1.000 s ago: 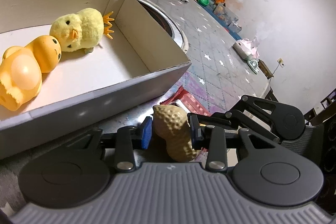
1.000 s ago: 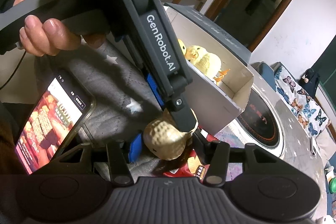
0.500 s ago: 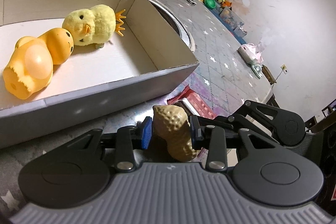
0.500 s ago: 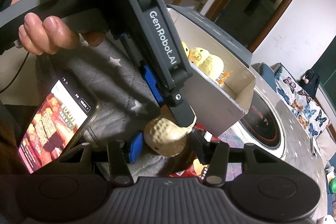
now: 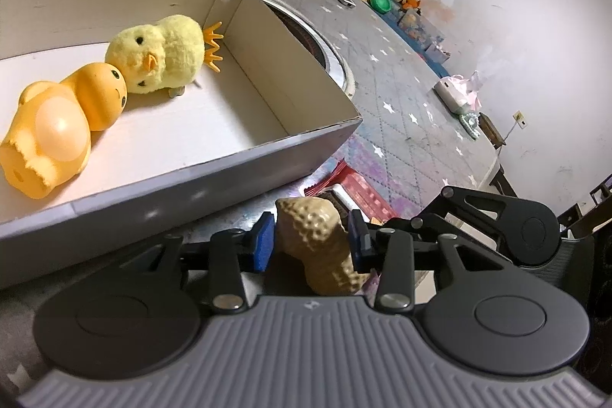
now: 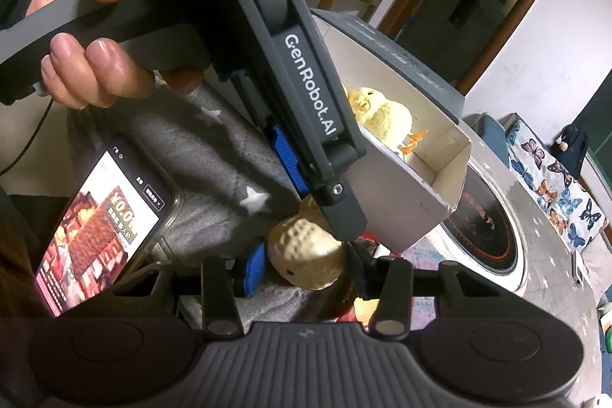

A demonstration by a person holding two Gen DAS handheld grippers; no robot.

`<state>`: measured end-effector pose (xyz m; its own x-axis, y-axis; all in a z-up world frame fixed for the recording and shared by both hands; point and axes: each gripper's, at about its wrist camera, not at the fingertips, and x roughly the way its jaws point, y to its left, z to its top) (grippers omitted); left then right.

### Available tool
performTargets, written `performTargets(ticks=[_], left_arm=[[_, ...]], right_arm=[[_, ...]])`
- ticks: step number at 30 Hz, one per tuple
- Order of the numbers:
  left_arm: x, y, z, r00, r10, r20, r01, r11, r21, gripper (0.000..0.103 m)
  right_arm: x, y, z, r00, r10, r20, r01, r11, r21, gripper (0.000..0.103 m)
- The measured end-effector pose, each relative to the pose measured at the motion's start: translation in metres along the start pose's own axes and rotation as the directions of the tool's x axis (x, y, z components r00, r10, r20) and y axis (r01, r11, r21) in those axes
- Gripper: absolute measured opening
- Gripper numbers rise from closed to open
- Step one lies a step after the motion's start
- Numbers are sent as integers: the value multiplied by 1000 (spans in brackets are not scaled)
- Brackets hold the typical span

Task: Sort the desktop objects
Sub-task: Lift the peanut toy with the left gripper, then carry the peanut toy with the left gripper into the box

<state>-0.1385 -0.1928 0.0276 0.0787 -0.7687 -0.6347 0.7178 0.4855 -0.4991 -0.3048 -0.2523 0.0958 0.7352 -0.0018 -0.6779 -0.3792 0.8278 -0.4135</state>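
- Left tool [image 5: 310, 241]: blue pads pressed on both sides of the peanut toy [image 5: 321, 247], so it is gripping it.
- Right tool [image 6: 306, 270]: jaws straddle the same peanut toy, with slim gaps at the pads. Cannot tell if it is clamped or just around it.
- Peanut toy is outside the box [image 5: 267, 144], just in front of its near wall and below the rim. Cannot tell if it rests on the desk [image 5: 401, 94].
- Red packet [image 5: 359, 186] lies just in front of the box's near corner, under or behind the peanut.
- Inside the box: orange duck [image 5: 57, 132] and plush chick [image 5: 160, 58], heads touching, chick nearer the far wall.
- Risk: two tools on one rounded, bumpy toy. If both pull or one lets go late, it likely twists out and drops in front of the box.
- Risk: a low lift clips the box's near wall and knocks the toy loose or shoves the box.
- Only the right view shows the hand [image 6: 88, 64] on the left tool's handle, the lit phone [image 6: 103, 236] on the hand's side of the box, and the left tool's finger coming down onto the peanut.
- Only the left view shows the box floor, the duck, and free space beside the toys.
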Motion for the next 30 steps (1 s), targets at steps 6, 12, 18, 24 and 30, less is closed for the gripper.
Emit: performTargets(ticks=[6,12,18,24,30], left_arm=[[-21,-2,2,999,-6,41,5,1000,11,38],[-52,-18,21,990,5,138,-13,998,60,38],[-62,-8,57,978,38,204,-52,997,62,38],[-50,25,79,981,63,184,-55,997,-49,38],[-40,52,81,987,67,143,-48,989,-137,37]], right_arm=[[-16,-7,8,1000,1,29,-1,1000,-12,45],[-31,-27,32,995,-33,96,38,998,-57,45],[-12,-58,65,992,-25,125,35,996,-77,45],[23,-89,87,992,103,73,-100,994,-50,45],[48,-109,89,969,247,14,-247,969,-3,45]])
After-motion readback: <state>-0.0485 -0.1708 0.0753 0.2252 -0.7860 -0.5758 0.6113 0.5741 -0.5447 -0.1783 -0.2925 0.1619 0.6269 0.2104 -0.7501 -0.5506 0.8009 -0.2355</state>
